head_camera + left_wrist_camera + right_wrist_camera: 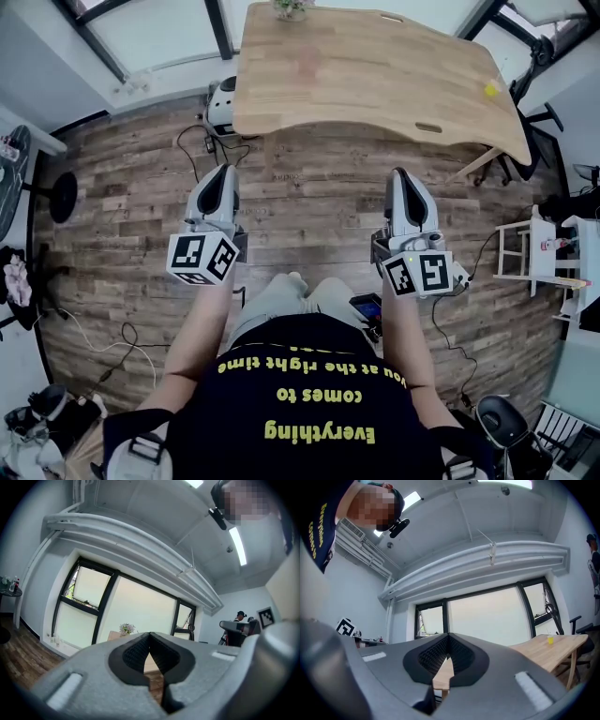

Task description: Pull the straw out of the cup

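A small yellow cup (489, 90) stands near the right edge of the wooden table (366, 75); in the right gripper view the cup (550, 640) is far off to the right, and I cannot make out a straw in it. My left gripper (222, 172) and right gripper (401, 174) are held side by side over the wood floor, short of the table's near edge and pointing at it. In their own views the left gripper (149, 634) and the right gripper (448, 634) have jaws that meet at the tips with nothing between them.
A flower pot (291, 7) sits at the table's far edge. A white device (221, 101) and cables lie on the floor by the table's left corner. A white stool (525, 246) and an office chair (539, 141) stand at the right, a black stool (61, 197) at the left.
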`<state>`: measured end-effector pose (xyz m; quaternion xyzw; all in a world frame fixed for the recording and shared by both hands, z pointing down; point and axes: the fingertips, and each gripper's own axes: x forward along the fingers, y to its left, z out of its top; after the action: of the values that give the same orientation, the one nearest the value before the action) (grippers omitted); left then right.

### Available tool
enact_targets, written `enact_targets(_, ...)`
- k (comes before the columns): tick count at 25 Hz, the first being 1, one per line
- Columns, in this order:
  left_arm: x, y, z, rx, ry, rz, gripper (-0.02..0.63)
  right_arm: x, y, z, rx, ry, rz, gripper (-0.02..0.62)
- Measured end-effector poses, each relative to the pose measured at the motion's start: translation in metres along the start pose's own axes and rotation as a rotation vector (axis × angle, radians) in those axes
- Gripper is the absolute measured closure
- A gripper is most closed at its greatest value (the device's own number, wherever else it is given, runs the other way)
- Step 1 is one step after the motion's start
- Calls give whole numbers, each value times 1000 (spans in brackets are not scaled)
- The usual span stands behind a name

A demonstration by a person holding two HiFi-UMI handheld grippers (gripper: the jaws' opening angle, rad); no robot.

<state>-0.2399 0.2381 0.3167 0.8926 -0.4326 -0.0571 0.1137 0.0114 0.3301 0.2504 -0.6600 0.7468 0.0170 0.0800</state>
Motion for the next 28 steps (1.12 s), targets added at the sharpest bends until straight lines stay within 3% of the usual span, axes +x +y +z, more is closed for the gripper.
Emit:
enact_targets(6, 14, 11, -2, 44, 10, 24, 606, 11, -14, 5, -5, -1, -12, 592)
enact_targets(15, 25, 23, -18, 33, 45, 75, 606, 31, -29, -12, 26, 27, 11, 592)
enact_targets(28, 101, 45, -15, 37, 37, 159, 606, 131, -72, -25, 43, 44, 127, 592)
